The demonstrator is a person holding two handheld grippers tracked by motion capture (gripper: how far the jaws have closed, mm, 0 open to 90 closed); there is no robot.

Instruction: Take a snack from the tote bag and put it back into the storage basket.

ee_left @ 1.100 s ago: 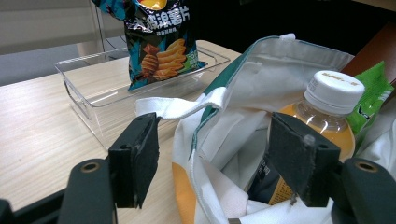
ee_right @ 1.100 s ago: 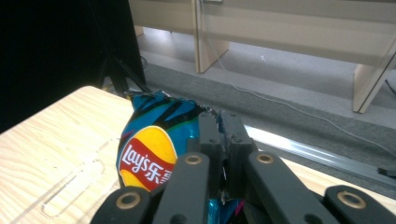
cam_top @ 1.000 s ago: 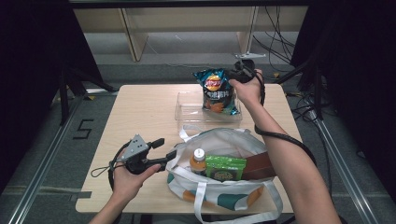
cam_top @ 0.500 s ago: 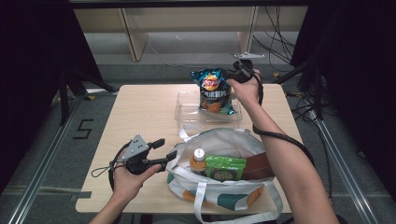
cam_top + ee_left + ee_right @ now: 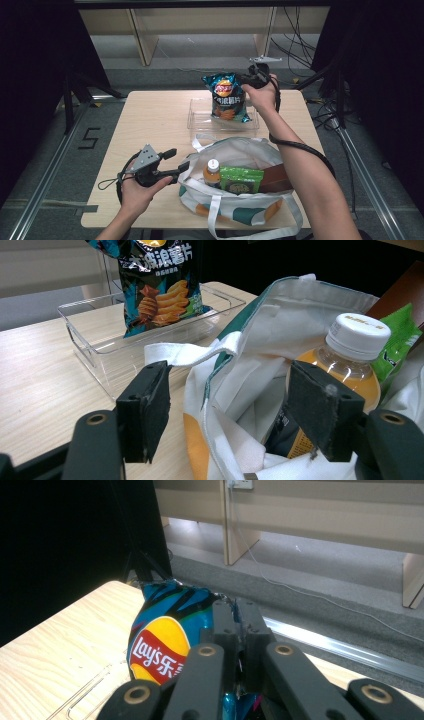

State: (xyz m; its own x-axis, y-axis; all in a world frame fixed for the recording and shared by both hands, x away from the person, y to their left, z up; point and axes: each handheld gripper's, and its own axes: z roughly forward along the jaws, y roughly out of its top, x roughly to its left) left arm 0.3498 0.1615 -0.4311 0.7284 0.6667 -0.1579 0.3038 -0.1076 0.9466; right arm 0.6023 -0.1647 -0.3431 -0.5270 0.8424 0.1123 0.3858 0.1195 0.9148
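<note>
I have the chip bag pinched by its top edge in my right gripper, whose fingers are clamped tight on the crimped seam, so the bag hangs with its long axis upright and its bottom end down in the clear tray at the far side of the desk. The relation that matters for what I would do next is this: the bag hangs straight below and slightly left of those fingers, over the tray, so I judge that letting it down or laying it flat is a job for the right hand alone. My left gripper is well apart from the bag, at the near edge of the desk, its fingers spread wide with nothing pressed between them; the rim of the tote bag lies in the gap. The left gripper view gives me what the high view cannot: the bag's lower end sitting inside the tray wall, and the orange drink bottle close behind the right-hand finger. The high view alone gives me the green packet and a brown box beside the bottle in the tote. The right gripper view confirms the grip on the seam.
</note>
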